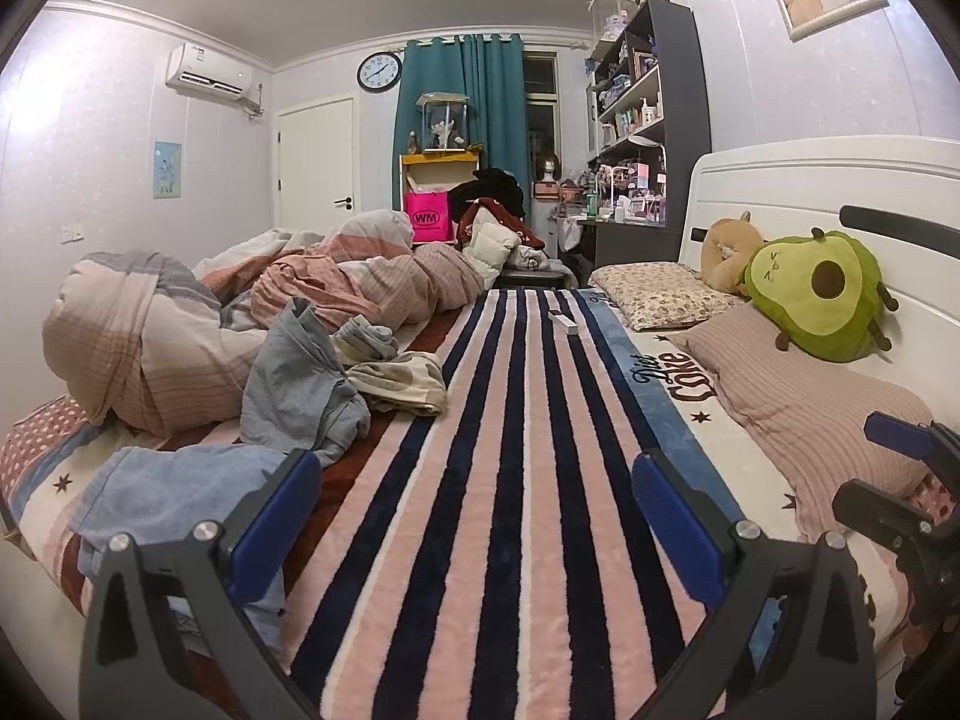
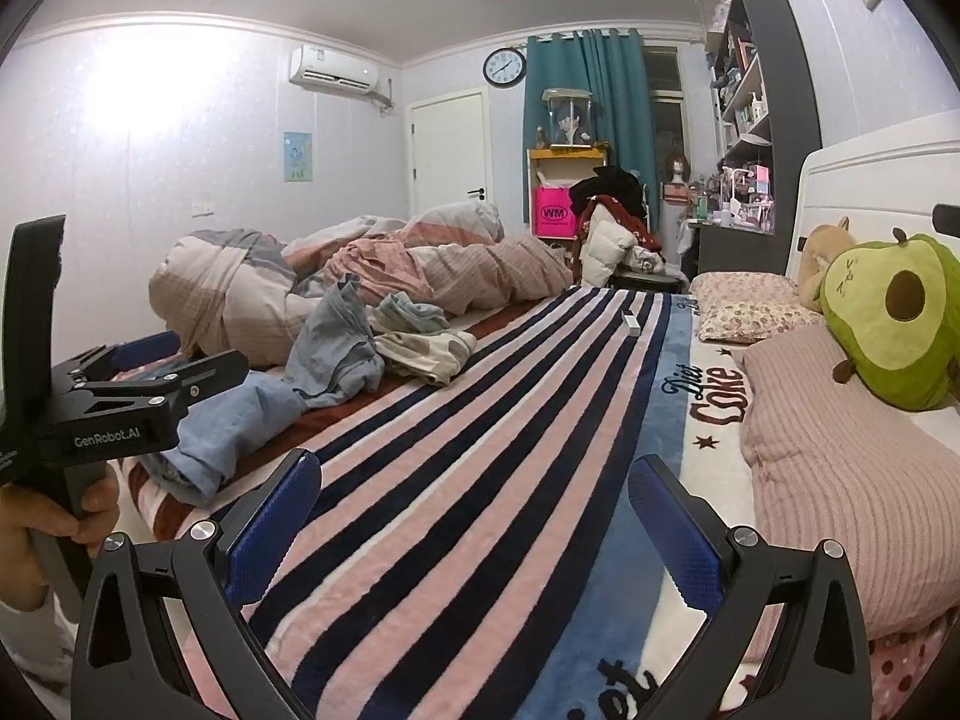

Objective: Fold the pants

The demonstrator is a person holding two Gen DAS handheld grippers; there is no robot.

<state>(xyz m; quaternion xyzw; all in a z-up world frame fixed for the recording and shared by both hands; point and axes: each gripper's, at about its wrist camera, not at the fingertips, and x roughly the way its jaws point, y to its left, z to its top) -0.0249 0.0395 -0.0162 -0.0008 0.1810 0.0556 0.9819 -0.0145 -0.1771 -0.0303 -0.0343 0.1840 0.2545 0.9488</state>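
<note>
Crumpled light-blue pants (image 1: 180, 492) lie on the left side of the striped blanket (image 1: 510, 480); they also show in the right wrist view (image 2: 252, 420). A grey-blue garment (image 1: 300, 384) is heaped just behind them. My left gripper (image 1: 477, 516) is open and empty, its left finger close beside the pants. It also shows from the side in the right wrist view (image 2: 180, 360). My right gripper (image 2: 474, 516) is open and empty above the blanket, right of the pants. It also shows at the right edge of the left wrist view (image 1: 900, 468).
A bundled pink quilt (image 1: 180, 330) lies behind the clothes, with a small cream garment (image 1: 402, 384) beside it. Pillows (image 1: 810, 408) and an avocado plush (image 1: 822, 294) sit along the white headboard at right. A small white object (image 1: 563, 322) lies far on the blanket.
</note>
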